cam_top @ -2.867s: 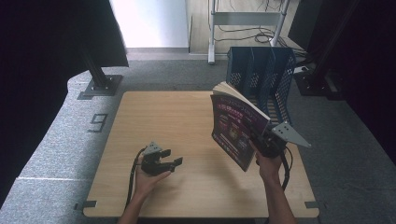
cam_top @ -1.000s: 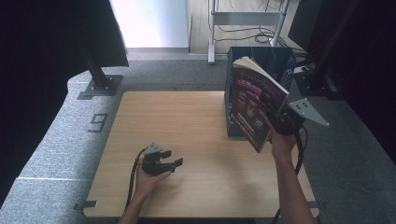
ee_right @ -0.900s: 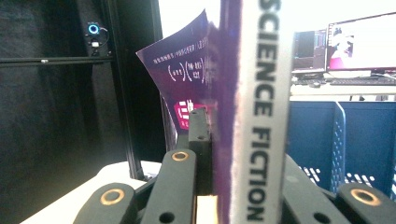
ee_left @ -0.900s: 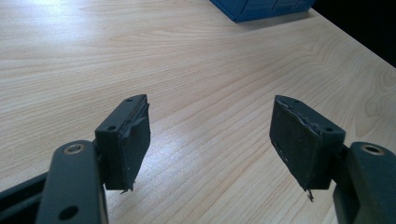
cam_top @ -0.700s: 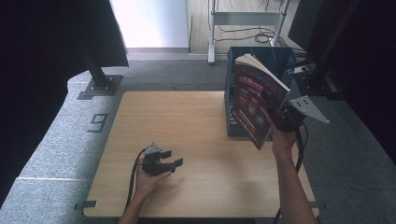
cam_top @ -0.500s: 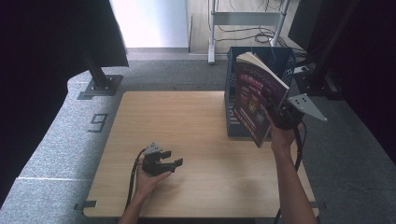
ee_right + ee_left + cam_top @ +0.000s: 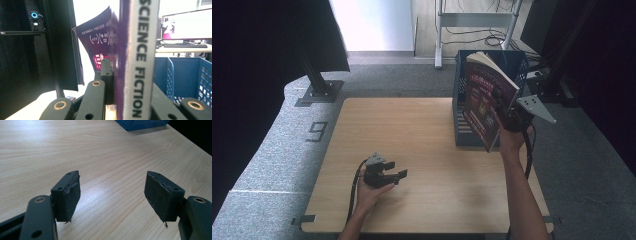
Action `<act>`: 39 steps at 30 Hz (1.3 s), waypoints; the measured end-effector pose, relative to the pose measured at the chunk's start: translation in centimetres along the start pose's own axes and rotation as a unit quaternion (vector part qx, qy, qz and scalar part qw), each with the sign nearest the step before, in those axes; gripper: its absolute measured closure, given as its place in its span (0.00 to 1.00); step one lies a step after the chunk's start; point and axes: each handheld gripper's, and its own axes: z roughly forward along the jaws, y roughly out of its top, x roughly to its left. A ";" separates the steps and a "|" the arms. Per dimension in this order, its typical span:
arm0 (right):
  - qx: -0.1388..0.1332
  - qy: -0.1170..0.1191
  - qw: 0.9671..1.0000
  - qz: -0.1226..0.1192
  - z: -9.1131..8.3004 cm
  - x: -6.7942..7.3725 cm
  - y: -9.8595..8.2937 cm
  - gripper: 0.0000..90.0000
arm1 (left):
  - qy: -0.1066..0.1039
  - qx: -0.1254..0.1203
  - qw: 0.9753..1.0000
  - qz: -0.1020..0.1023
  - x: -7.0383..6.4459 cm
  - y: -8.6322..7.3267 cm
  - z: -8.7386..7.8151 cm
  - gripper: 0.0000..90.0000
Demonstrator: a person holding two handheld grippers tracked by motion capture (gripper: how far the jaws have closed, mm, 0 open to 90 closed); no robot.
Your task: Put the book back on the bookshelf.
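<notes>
Nearest me, my left gripper (image 7: 388, 175) rests on the pale wooden table (image 7: 422, 130), jaws apart. Farther off, my right gripper (image 7: 507, 112) clamps a purple paperback book (image 7: 484, 102), spine lettered "SCIENCE FICTION", upright above the blue slotted plastic crate (image 7: 512, 65).

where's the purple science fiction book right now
In the high view, the purple paperback book is held upright in the right gripper, at the table's right side, just in front of the blue slotted rack.

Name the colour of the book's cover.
Dark purple book; high view shows it best.

High view overhead facing forward, gripper views close, sharing blue crate (image 7: 492, 65)
</notes>
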 end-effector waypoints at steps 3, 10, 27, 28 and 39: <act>0.002 -0.007 1.000 -0.002 0.5 -0.1 -0.1 0.91 | 0.000 0.000 1.000 -0.001 0.1 0.0 0.0 0.32; 0.005 -0.022 1.000 0.002 1.6 -0.4 -0.4 0.91 | -0.002 0.002 1.000 -0.004 0.3 -0.1 0.1 0.32; 0.008 -0.045 0.999 0.007 4.1 -1.4 -1.4 0.91 | -0.004 -0.001 1.000 -0.010 0.7 -0.2 -0.1 0.32; 0.006 -0.047 0.999 0.008 4.2 -1.4 -1.4 0.91 | -0.004 -0.001 1.000 -0.012 0.8 -0.2 -0.1 0.33; 0.006 -0.052 0.999 0.009 5.8 -1.4 -2.0 0.90 | 0.003 -0.010 1.000 -0.011 0.9 -0.1 -0.5 0.33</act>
